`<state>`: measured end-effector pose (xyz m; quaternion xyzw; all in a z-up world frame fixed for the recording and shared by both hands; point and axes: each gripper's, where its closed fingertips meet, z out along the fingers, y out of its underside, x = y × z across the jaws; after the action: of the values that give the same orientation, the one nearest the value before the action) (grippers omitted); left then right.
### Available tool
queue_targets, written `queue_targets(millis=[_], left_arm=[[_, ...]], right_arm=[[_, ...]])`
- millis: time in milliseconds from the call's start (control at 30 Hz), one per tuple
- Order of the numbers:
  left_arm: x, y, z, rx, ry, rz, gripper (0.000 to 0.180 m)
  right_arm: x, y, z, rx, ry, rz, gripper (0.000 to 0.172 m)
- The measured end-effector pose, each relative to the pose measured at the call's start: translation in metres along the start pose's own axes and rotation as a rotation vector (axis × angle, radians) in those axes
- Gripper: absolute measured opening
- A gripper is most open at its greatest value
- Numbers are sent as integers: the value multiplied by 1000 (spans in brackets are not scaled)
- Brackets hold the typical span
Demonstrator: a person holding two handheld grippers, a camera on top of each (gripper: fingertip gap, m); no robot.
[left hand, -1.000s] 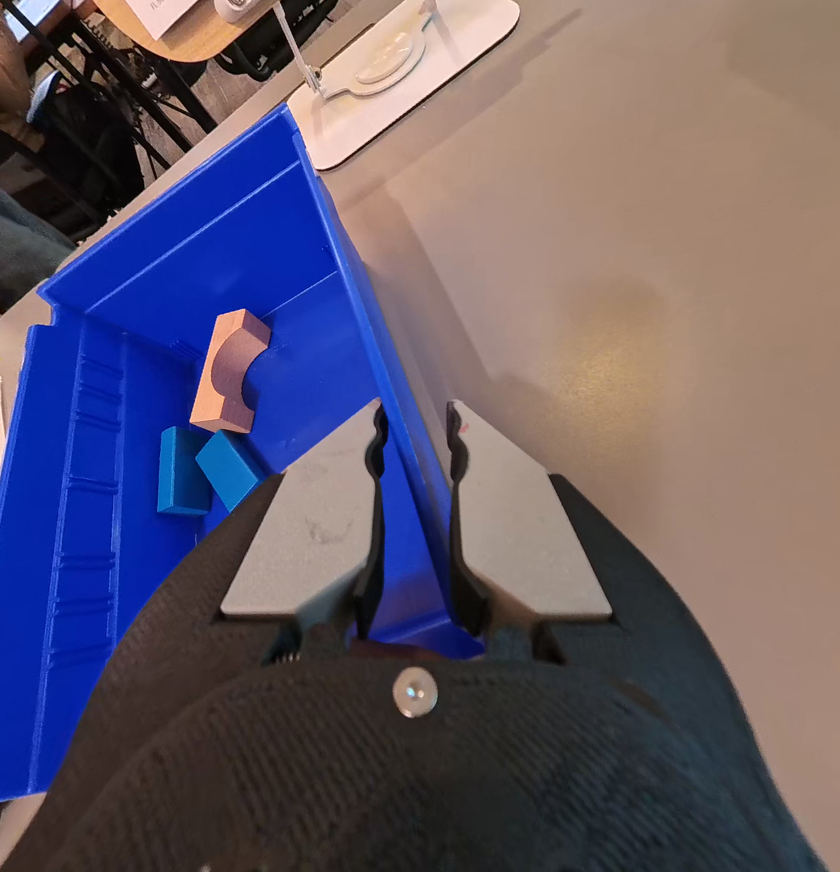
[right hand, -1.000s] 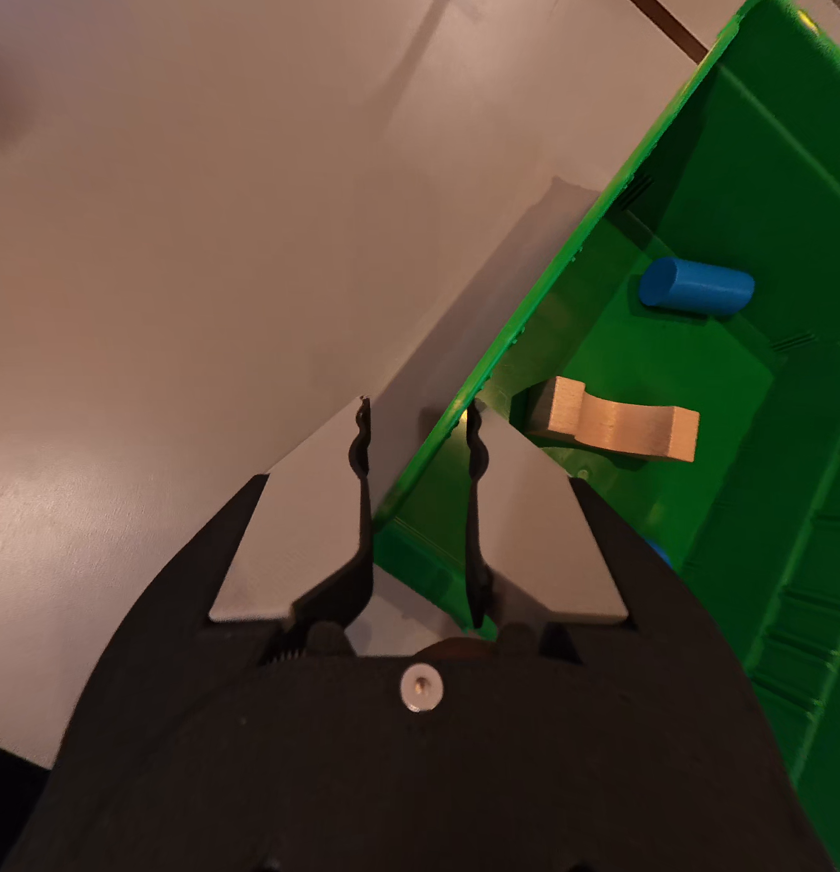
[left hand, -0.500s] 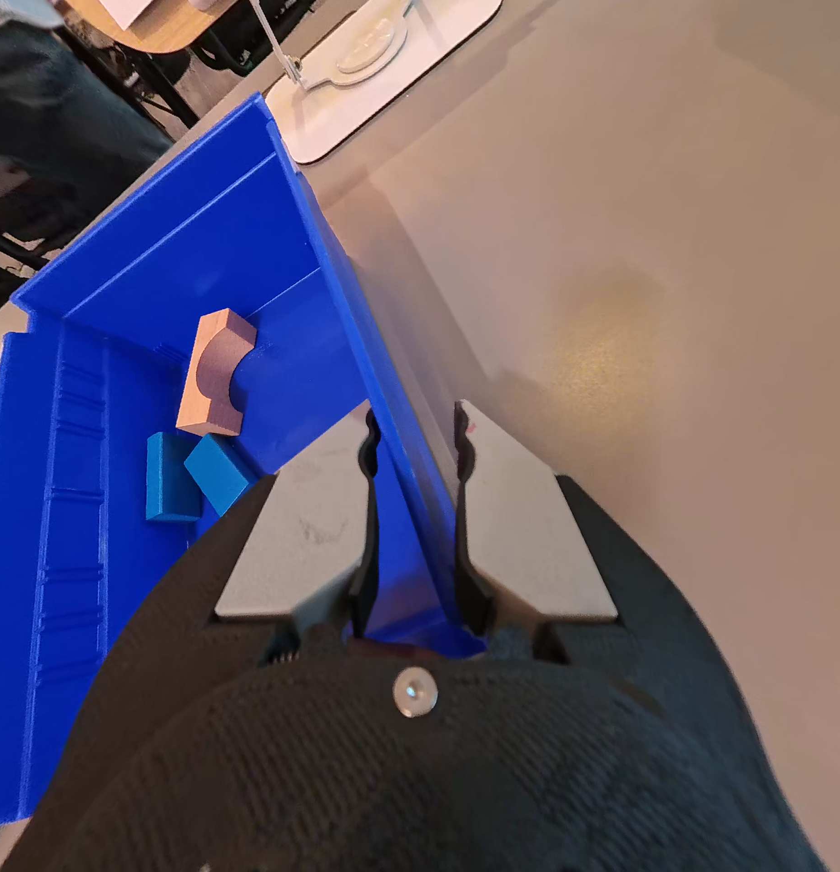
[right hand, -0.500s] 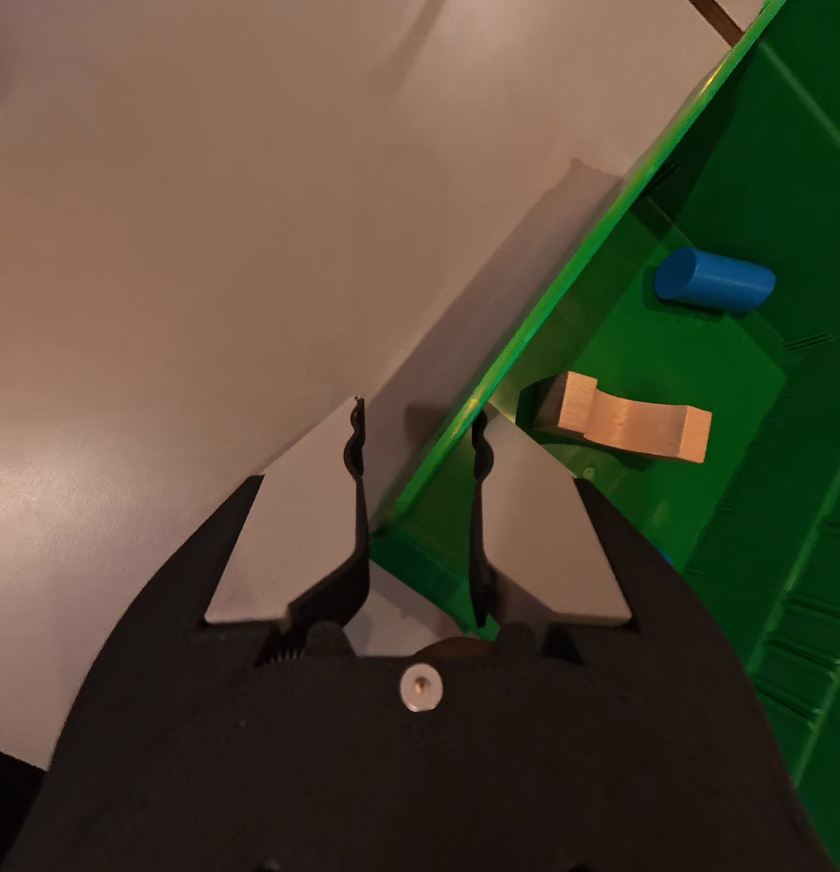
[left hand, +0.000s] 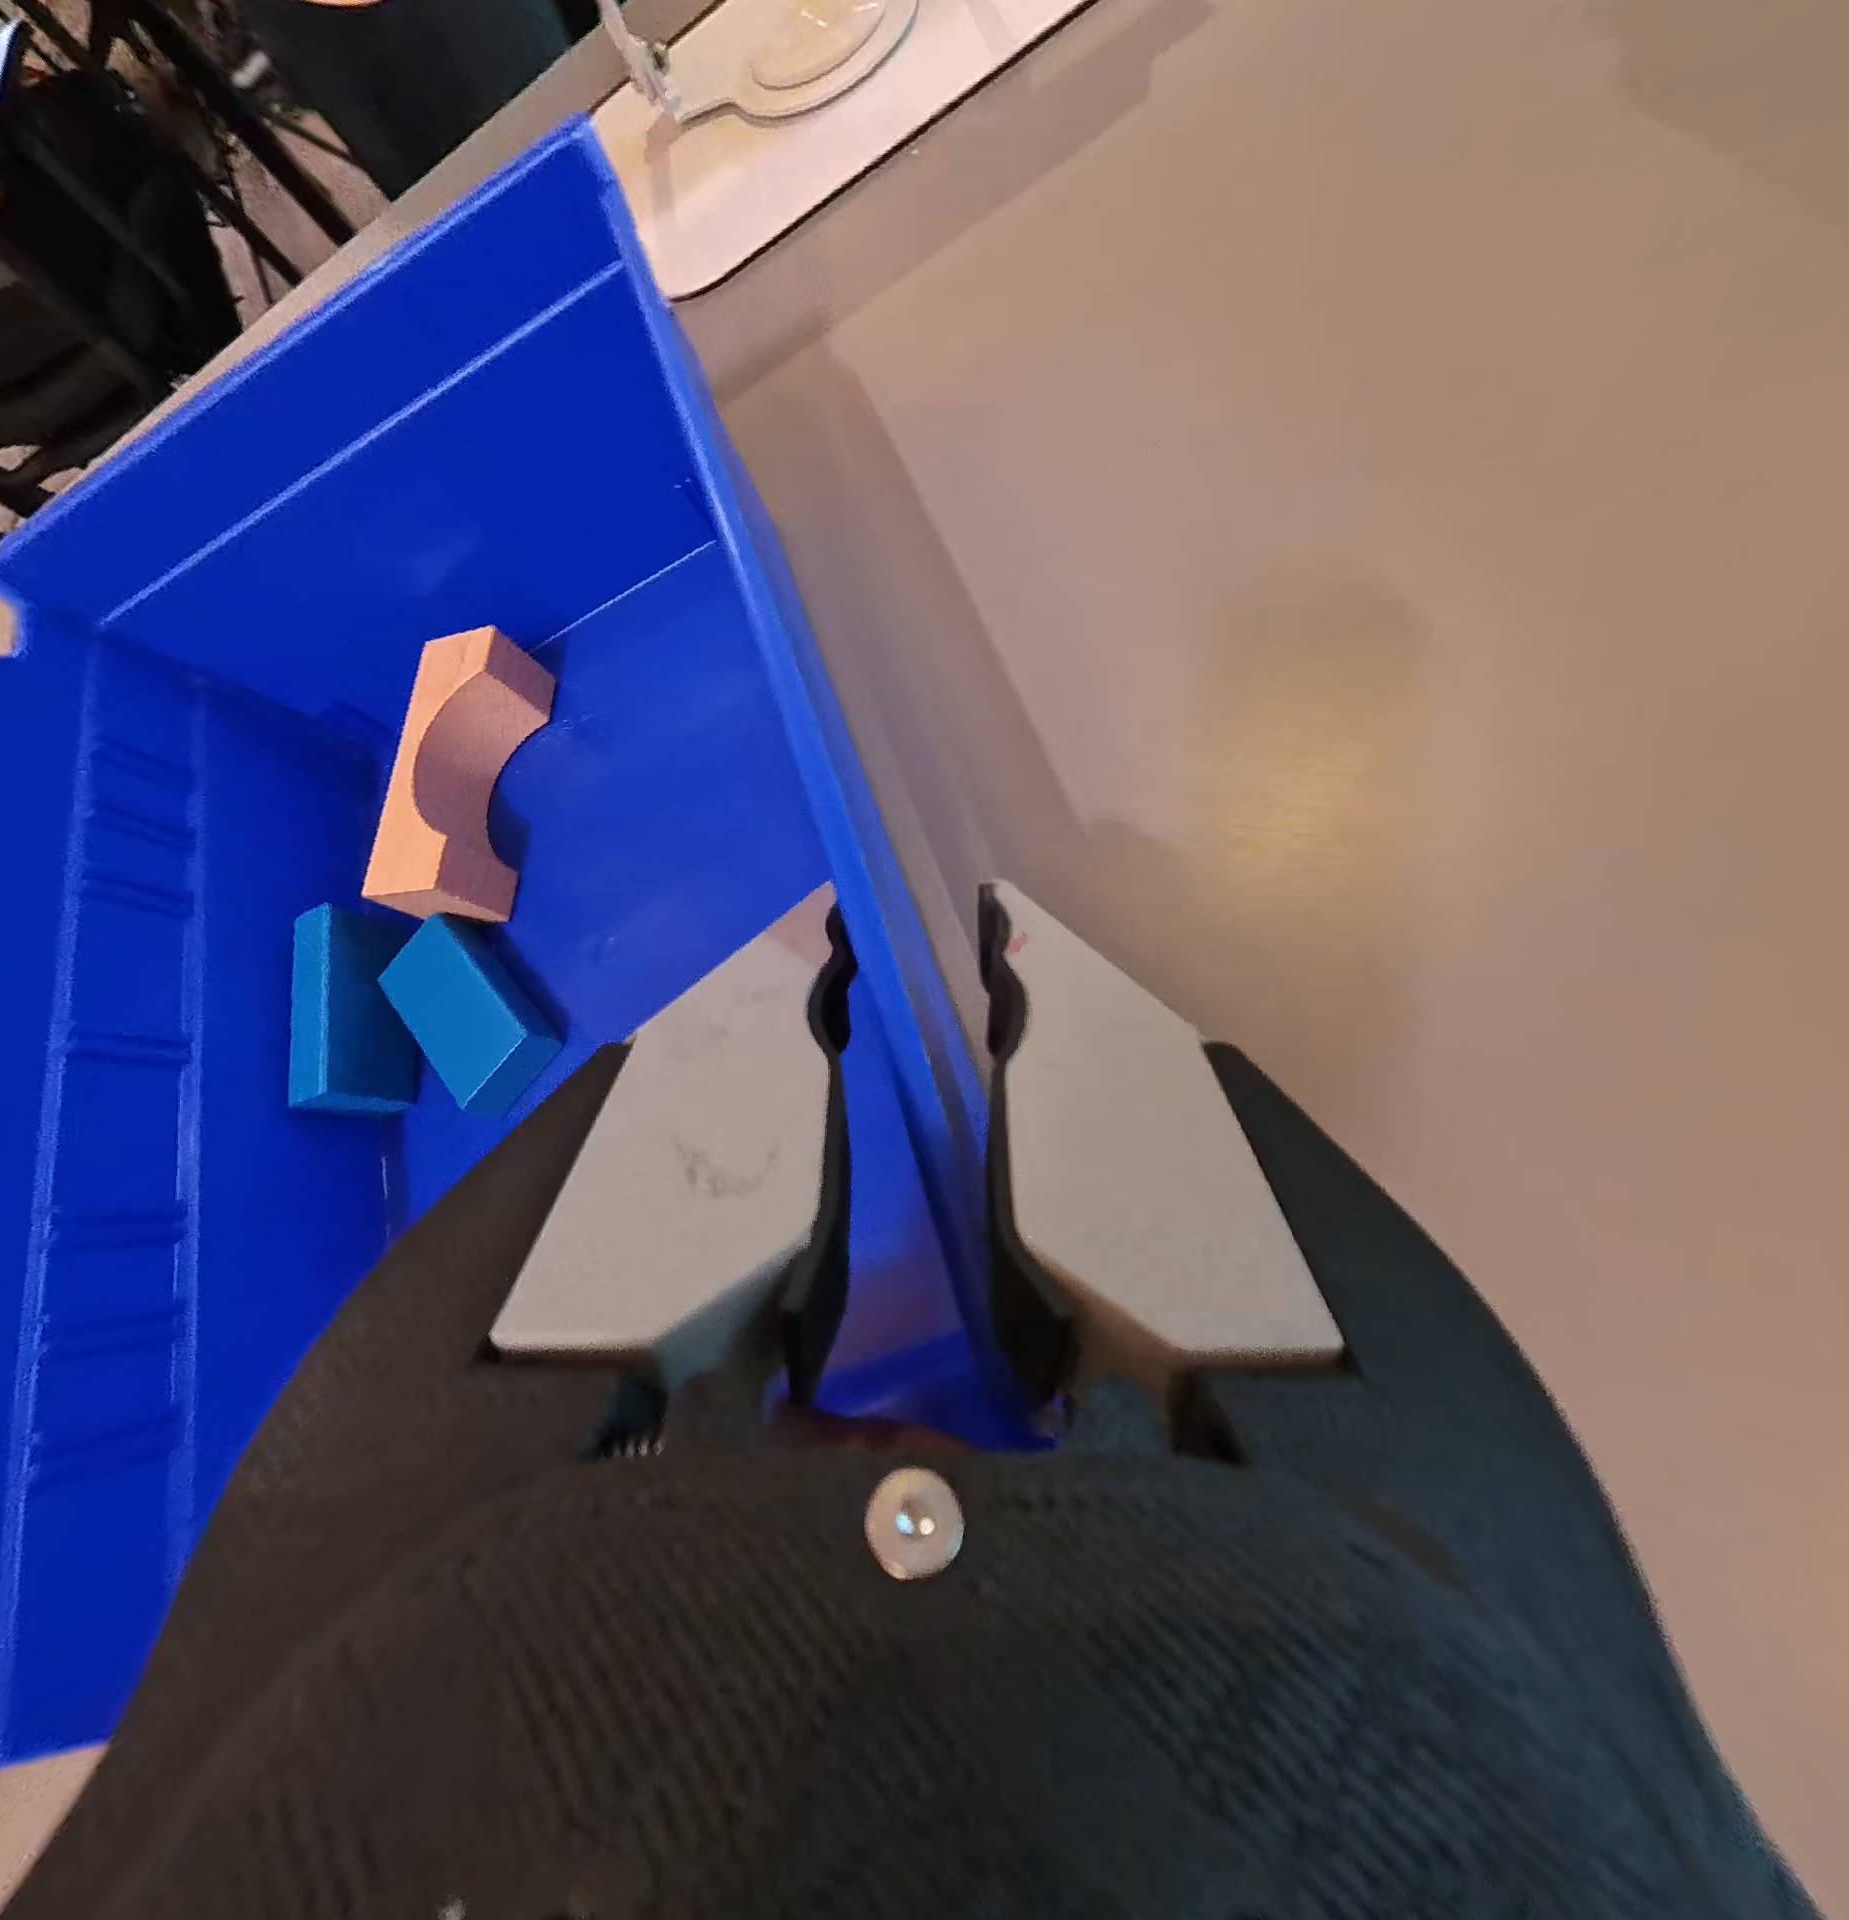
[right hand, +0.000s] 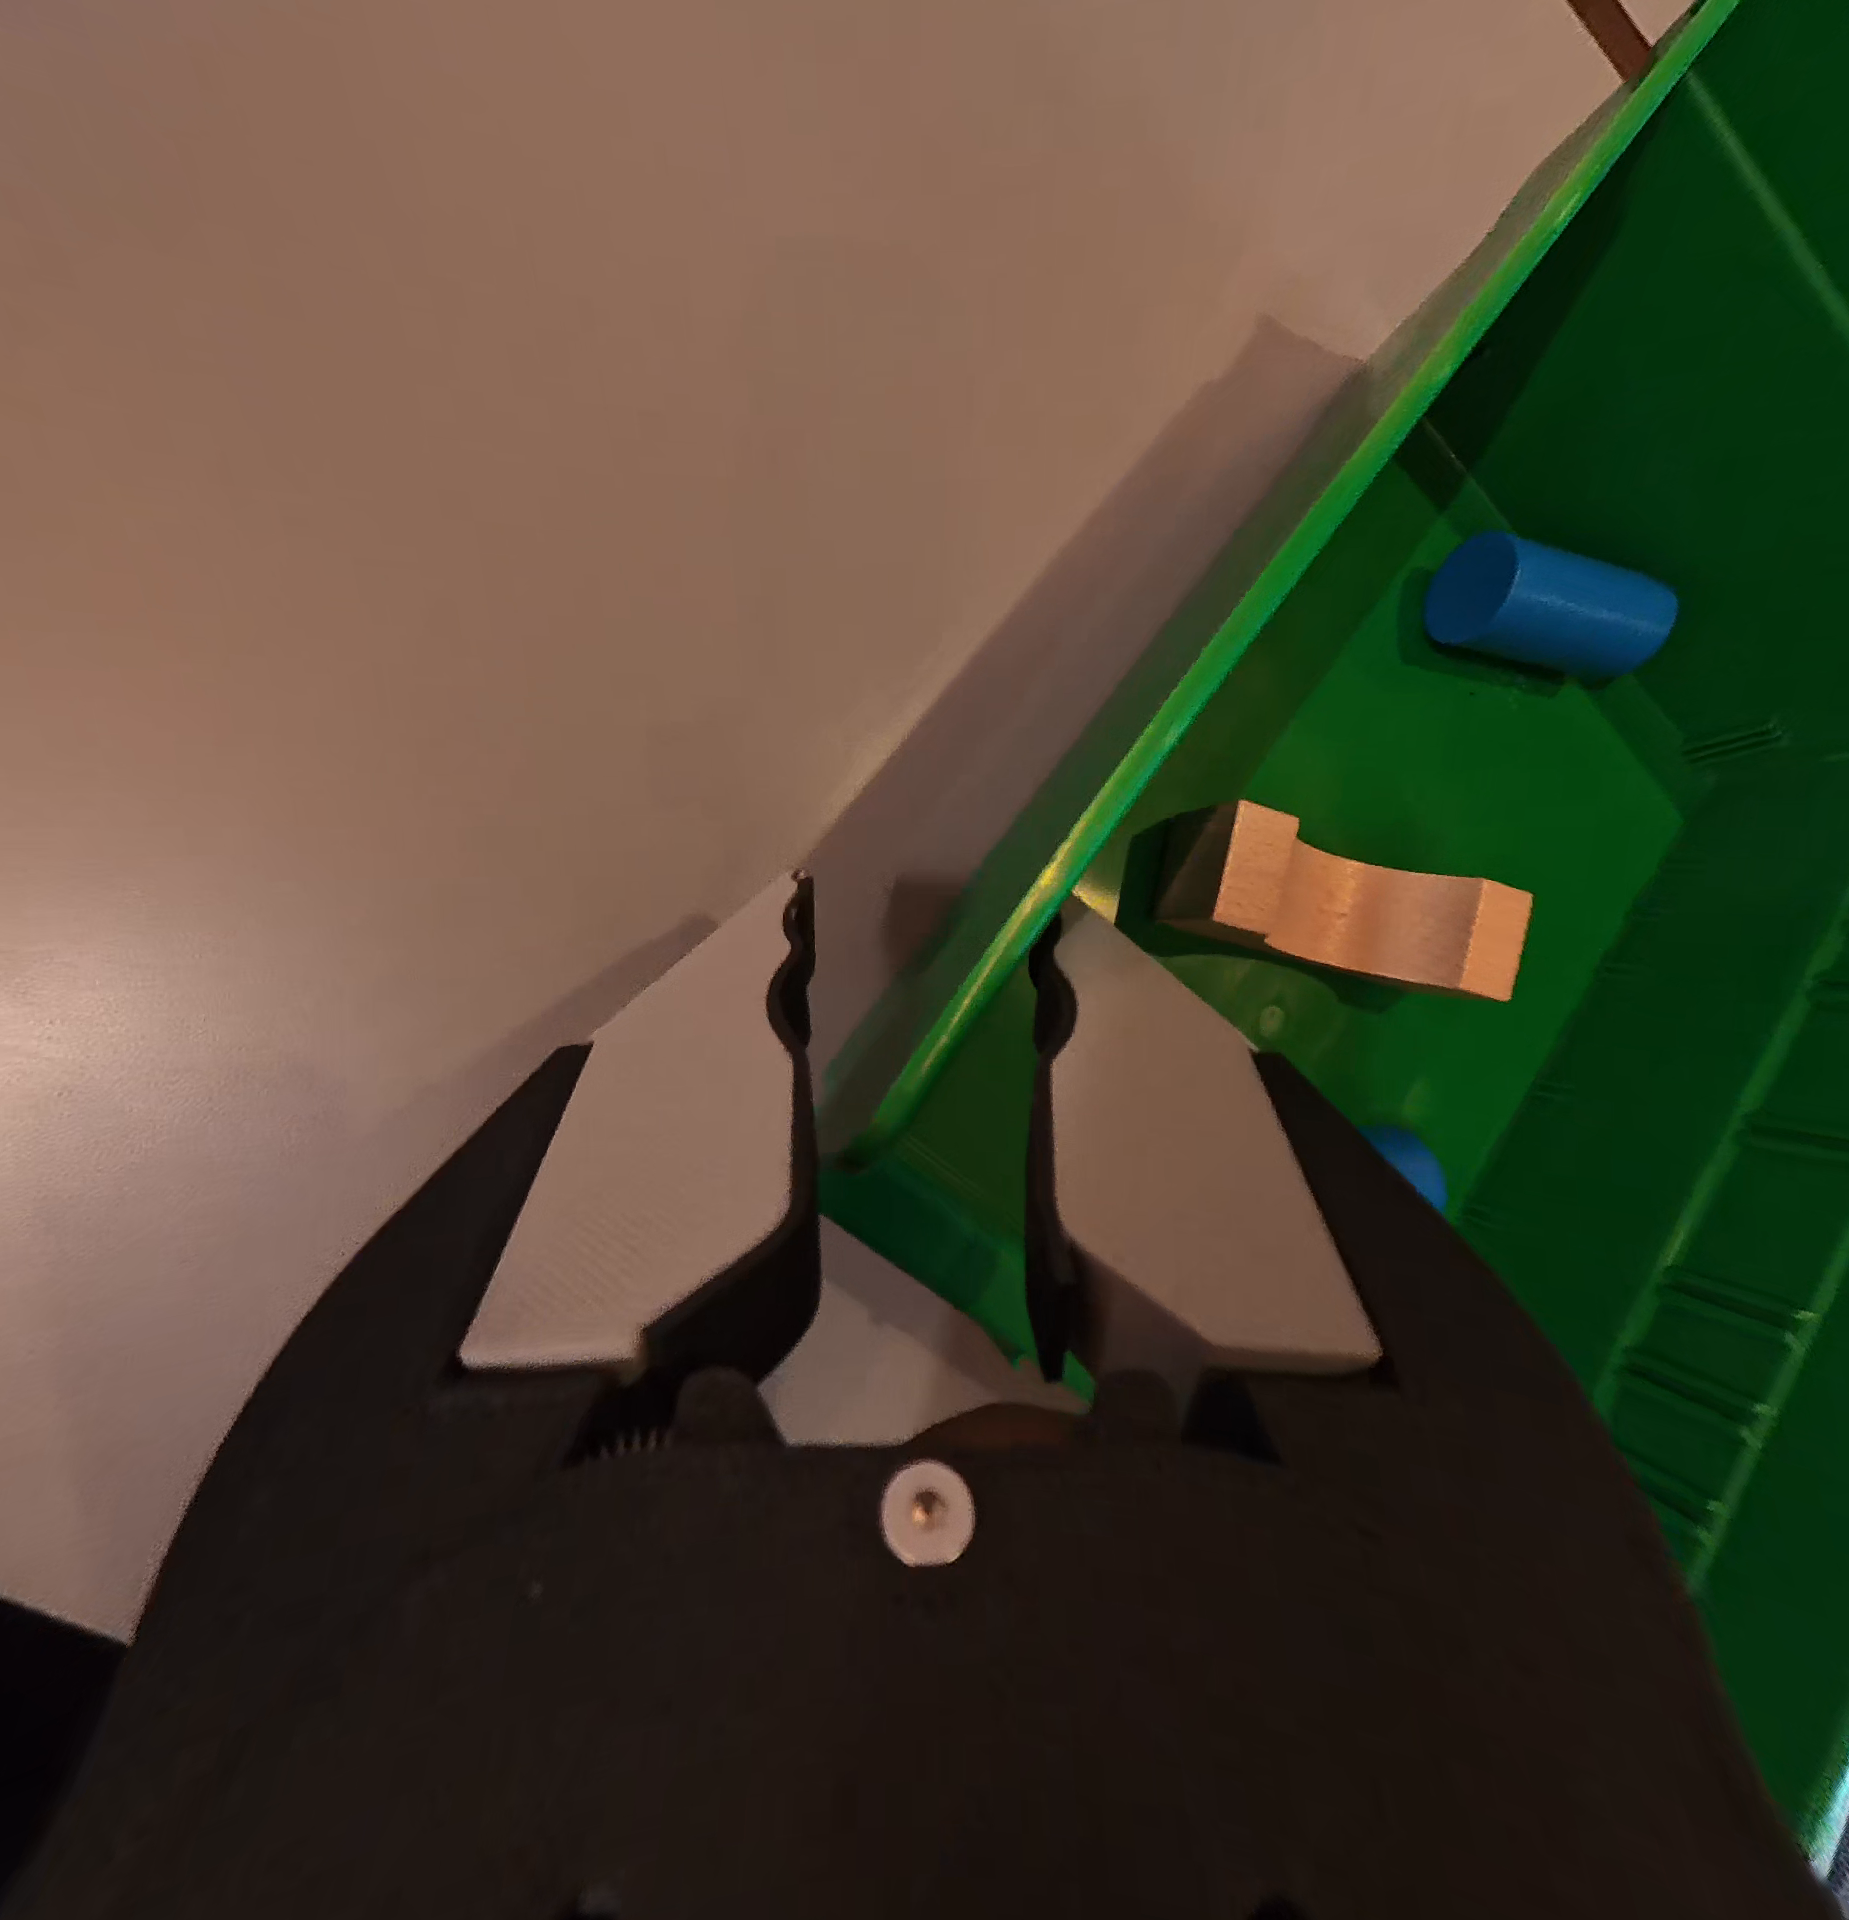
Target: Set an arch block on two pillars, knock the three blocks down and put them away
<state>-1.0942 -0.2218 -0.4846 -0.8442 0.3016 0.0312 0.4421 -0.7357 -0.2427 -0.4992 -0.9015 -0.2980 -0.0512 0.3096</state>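
My left gripper [left hand: 912, 935] straddles the right wall of a blue bin [left hand: 691, 436]. Its left fingertip [left hand: 832, 966] lies against the wall's inner face, and a sliver of table shows between the wall and the right fingertip. Inside the bin lie a wooden arch block [left hand: 452, 779] and two blue rectangular blocks [left hand: 468, 1008] [left hand: 333, 1008]. My right gripper [right hand: 920, 914] straddles the left wall of a green bin [right hand: 1315, 488]. Its right fingertip [right hand: 1050, 966] is at the rim, and its left one stands clear of the wall. That bin holds a wooden arch block [right hand: 1356, 904], a blue cylinder [right hand: 1554, 613], and a second cylinder [right hand: 1408, 1164] half hidden.
A beige table [left hand: 1419, 520] spreads to the right of the blue bin and to the left of the green bin [right hand: 380, 416]. A white mat with a clear stand [left hand: 837, 135] lies beyond the blue bin. Dark chair legs and floor show past the table's far left edge. The tips of one gripper are about 35 cm away from the tips of the other.
Both sets of jaws opened a little wider, then narrowed again around the bin walls. Both views shifted slightly, and the blocks lie as before.
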Motion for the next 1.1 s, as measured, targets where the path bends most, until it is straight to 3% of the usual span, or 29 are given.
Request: queue_targets(millis=[133, 233, 1100], left_arm=[[-13, 4, -2, 2, -16, -10, 4], [-11, 4, -2, 19, 28, -33, 4], [-6, 0, 2, 27, -22, 39, 6]], right_arm=[[-8, -1, -2, -4, -23, -18, 39], [-10, -1, -2, -10, -21, -33, 40], [-47, -5, -11, -55, -51, -168, 46]])
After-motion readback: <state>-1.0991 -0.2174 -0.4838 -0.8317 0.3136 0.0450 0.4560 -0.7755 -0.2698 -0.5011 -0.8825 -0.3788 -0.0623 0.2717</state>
